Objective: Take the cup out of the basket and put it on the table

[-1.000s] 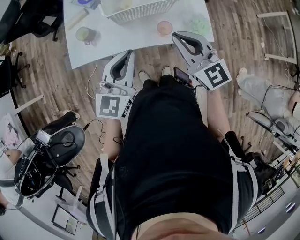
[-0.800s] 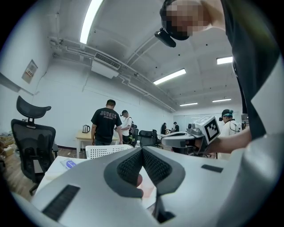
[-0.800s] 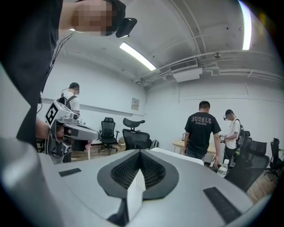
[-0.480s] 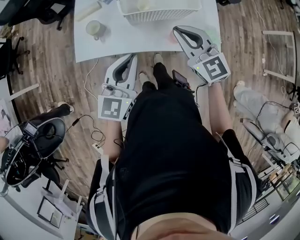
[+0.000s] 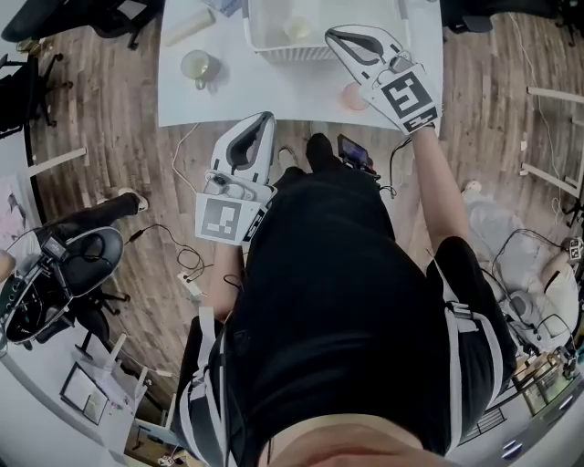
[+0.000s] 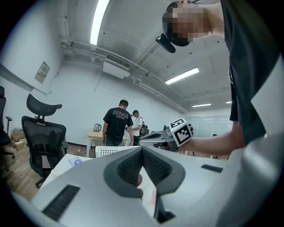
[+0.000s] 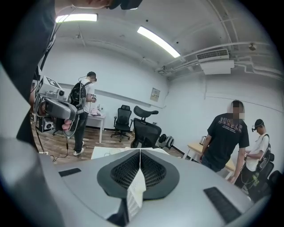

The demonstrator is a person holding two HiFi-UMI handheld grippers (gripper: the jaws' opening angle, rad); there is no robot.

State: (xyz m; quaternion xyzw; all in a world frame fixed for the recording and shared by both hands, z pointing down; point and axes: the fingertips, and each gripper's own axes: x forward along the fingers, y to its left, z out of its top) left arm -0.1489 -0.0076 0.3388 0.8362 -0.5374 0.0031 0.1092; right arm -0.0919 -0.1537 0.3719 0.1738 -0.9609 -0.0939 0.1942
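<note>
The white slatted basket (image 5: 285, 44) stands at the table's (image 5: 274, 91) far middle, with a pale cup (image 5: 297, 27) inside it. My right gripper (image 5: 334, 35) is shut and empty, its tips over the basket's right end. In the right gripper view the jaws (image 7: 140, 151) meet with nothing between the pads, and basket slats (image 7: 134, 193) show beneath them. My left gripper (image 5: 265, 118) is shut and empty too, its tips at the table's near edge. The left gripper view shows its closed jaws (image 6: 142, 149), the basket (image 6: 114, 151) behind them and the right gripper's marker cube (image 6: 180, 132).
On the table stand a greenish cup (image 5: 198, 66) at the left, a pink cup (image 5: 354, 95) by the right wrist and a pale roll (image 5: 188, 26) at the far left. Office chairs (image 5: 73, 264) stand on the wooden floor. Two people (image 6: 117, 124) stand beyond the table.
Both grippers have moved forward toward the table. The right one went from the table's near edge to above the basket. The left one reached the table's edge. Both stayed shut.
</note>
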